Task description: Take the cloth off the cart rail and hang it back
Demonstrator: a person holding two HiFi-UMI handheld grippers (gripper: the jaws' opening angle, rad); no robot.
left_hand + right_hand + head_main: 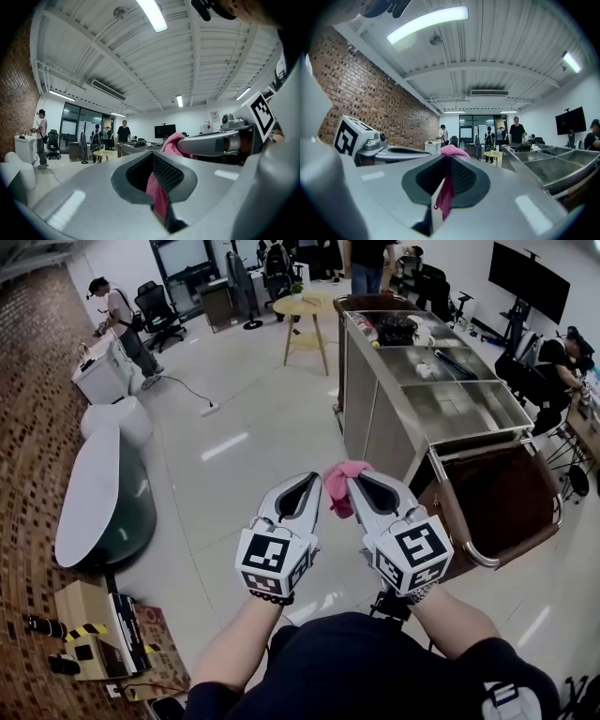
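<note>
Cloth (pixel 339 486), pink and bunched, hangs in the air between the tips of the left gripper (pixel 307 488) and right gripper (pixel 364 488) in the head view, clear of the cart (pixel 441 390), whose rail (pixel 497 561) lies at four o'clock from it. The left gripper view shows that gripper's jaws pinching a fold of cloth (pixel 157 192) at six o'clock. The right gripper view shows its jaws likewise pressed onto a thin strip of cloth (pixel 445 190), with steel basins (pixel 553 169) at three o'clock.
</note>
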